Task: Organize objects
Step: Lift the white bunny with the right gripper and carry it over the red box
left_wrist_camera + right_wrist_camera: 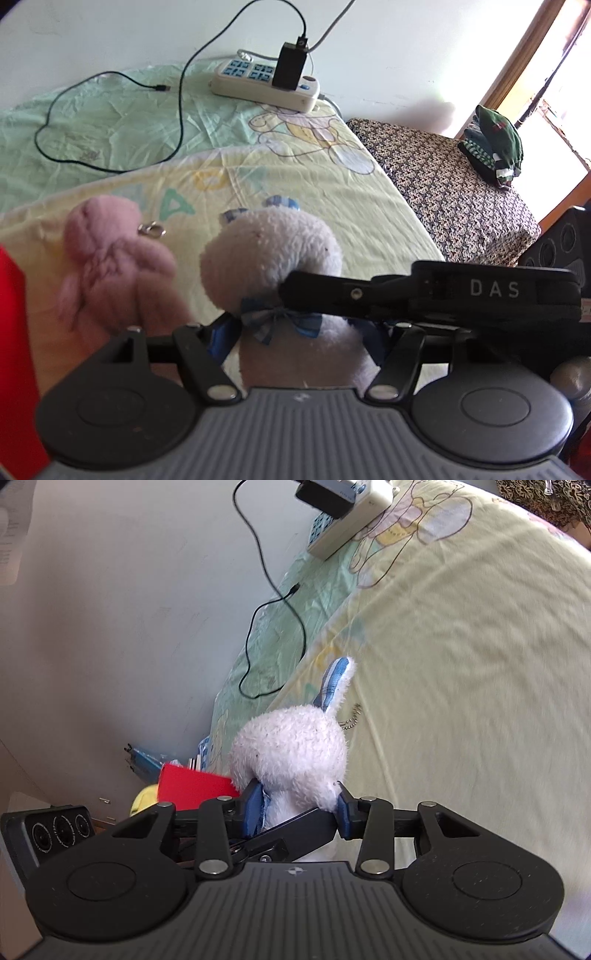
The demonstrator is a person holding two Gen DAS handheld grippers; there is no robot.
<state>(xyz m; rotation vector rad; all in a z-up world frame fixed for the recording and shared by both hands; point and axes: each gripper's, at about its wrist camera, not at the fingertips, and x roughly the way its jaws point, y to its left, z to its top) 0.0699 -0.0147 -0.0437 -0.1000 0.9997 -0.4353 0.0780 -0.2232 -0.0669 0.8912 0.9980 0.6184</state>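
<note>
While the left wrist view looks across the bed [332, 192], the left claw [299, 332] closes its blue pads on the white fluffy plush rabbit with a blue checked bow [269, 254], low at the neck; a pink plush toy [114, 266] lies just beside it.

From the right wrist view, the right claw [299, 812] pinches the same rabbit [291, 749] under its head. It looks light, soft and squashy, so the narrow neck seems the surest hold.

- My right claw [300, 812] closes on the rabbit toy [291, 749], on the bedsheet [461, 664].
- A second plush [114, 266] lies at its nine o'clock.
- The power strip [266, 83] sits at twelve, its cable [110, 122] at eleven.
</note>
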